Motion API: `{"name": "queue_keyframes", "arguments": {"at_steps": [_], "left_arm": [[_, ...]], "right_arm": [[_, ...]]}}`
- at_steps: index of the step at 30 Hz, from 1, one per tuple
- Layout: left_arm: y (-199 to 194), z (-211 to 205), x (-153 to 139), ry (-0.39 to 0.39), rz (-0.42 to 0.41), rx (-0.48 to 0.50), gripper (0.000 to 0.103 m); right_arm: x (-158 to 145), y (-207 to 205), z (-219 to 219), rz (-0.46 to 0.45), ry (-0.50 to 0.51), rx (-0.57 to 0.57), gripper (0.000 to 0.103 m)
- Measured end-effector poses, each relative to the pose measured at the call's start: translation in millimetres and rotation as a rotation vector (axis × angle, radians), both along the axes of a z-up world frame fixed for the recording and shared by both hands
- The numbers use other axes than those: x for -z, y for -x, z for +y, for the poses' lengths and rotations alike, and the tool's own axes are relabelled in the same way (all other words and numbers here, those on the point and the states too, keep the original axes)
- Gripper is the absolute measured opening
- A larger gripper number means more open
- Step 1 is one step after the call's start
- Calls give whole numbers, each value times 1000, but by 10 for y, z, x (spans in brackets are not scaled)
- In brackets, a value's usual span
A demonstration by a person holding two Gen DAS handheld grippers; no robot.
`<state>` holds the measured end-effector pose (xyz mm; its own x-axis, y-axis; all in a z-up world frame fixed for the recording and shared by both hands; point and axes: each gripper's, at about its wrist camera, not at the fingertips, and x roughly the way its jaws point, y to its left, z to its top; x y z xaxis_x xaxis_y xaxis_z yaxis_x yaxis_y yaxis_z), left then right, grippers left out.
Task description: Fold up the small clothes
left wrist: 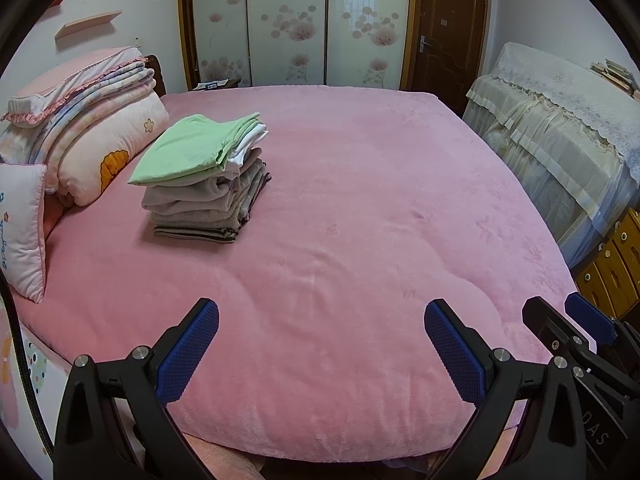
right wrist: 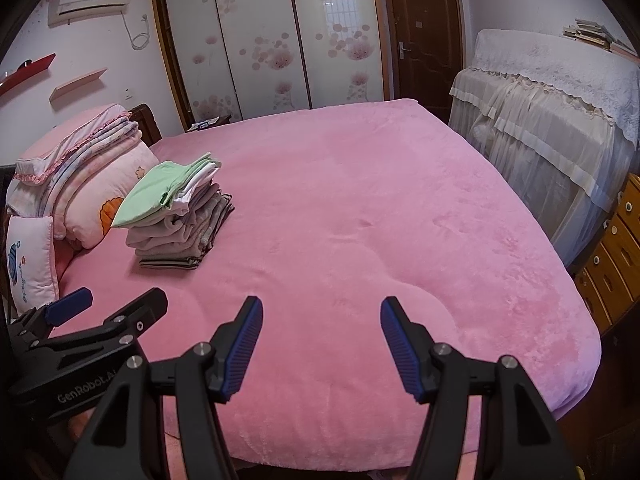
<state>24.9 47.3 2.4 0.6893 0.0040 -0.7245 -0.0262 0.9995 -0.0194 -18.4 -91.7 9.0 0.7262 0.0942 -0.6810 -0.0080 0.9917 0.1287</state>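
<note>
A stack of folded clothes (left wrist: 206, 184) rests on the pink bed (left wrist: 360, 220) toward its left side, with a light green piece (left wrist: 192, 148) on top and grey and white pieces under it. The right wrist view shows the same stack (right wrist: 180, 220) on the bed (right wrist: 360, 220). My left gripper (left wrist: 320, 316) hovers over the near edge of the bed, open, nothing between its blue pads. My right gripper (right wrist: 322, 312) is beside it on the right, also open and empty. Each gripper shows in the other's view: the right gripper (left wrist: 560, 316) and the left gripper (right wrist: 116, 300).
Folded quilts and pillows (left wrist: 80, 128) lie piled at the bed's left end, with a small white pillow (left wrist: 24, 232) in front. A lace-covered piece of furniture (left wrist: 560, 128) and wooden drawers (left wrist: 612, 264) stand to the right. A wardrobe (left wrist: 288, 24) and a door (left wrist: 448, 28) are behind.
</note>
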Motion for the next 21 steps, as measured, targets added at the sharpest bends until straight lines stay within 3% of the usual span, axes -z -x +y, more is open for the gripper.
{"name": "queue_keyframes", "arguments": {"at_steps": [21], "left_arm": [[11,27,2,7,3,7,102]], "right_arm": [[-27,39,22,-11,11,12,62]]}}
